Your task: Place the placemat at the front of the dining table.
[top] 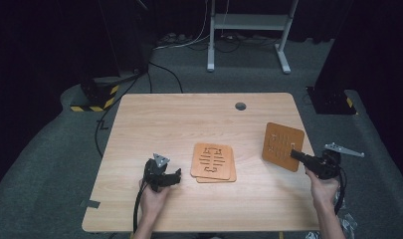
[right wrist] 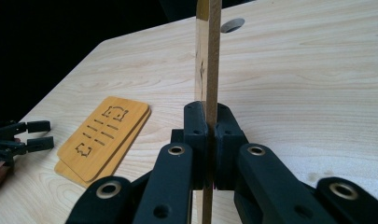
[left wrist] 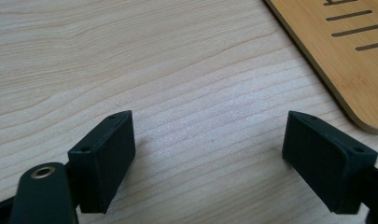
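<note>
Dark curtains ring your pale wood surface [top: 164, 119], where your right claw [top: 294, 154] pinches one slotted board [top: 282, 146] upright (likely bound for the stack [top: 213, 162]) while your left claw [top: 177, 174] waits wide, empty.

two boards [top: 213, 162] stacked mid-table [top: 154, 119]

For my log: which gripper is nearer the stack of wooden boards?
Left. The left gripper sits open just beside the stack; the right gripper is farther off, holding another board.
</note>
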A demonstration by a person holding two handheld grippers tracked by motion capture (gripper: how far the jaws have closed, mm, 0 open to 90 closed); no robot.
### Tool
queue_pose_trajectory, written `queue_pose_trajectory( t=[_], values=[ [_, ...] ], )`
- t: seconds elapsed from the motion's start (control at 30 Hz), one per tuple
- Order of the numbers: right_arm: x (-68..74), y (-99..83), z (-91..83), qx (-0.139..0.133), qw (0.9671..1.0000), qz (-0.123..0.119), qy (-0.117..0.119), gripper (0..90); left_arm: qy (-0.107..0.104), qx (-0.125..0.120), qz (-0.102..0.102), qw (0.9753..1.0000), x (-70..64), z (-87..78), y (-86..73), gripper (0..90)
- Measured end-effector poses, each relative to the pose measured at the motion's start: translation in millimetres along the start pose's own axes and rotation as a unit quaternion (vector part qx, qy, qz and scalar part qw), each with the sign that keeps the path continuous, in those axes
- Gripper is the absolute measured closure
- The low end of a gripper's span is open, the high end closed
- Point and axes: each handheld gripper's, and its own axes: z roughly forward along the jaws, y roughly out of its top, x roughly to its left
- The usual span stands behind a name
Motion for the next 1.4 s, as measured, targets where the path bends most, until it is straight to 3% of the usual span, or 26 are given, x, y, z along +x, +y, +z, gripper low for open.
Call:
queue_pose_trajectory(
  t=[0.47, 0.97, 1.2, 1.23, 1.4],
  values=[
    [-5.9, -1.9, 2.4, 0.005, 1.0, 0.004, -0.008, 85.6, 0.0, 0.0, 0.0, 1.0, 0.0, 0.0, 0.0, 17.2],
    [-4.5, -3.1, 4.3, 0.016, 0.9974, -0.022, -0.067, 73.8, 0.0, 0.0, 0.0, 1.0, 0.0, 0.0, 0.0, 17.2],
    [-0.5, -4.2, 7.3, 0.031, 0.9941, -0.038, -0.096, 62.1, 0.0, 0.0, 0.0, 1.0, 0.0, 0.0, 0.0, 17.2],
    [0.4, -4.4, 8.3, 0.035, 0.9923, -0.047, -0.109, 59.0, 0.0, 0.0, 0.0, 1.0, 0.0, 0.0, 0.0, 17.2],
    [0.3, -5.4, 11.2, 0.049, 0.9914, -0.048, -0.112, 53.8, 0.0, 0.0, 0.0, 1.0, 0.0, 0.0, 0.0, 17.2]
  ],
)
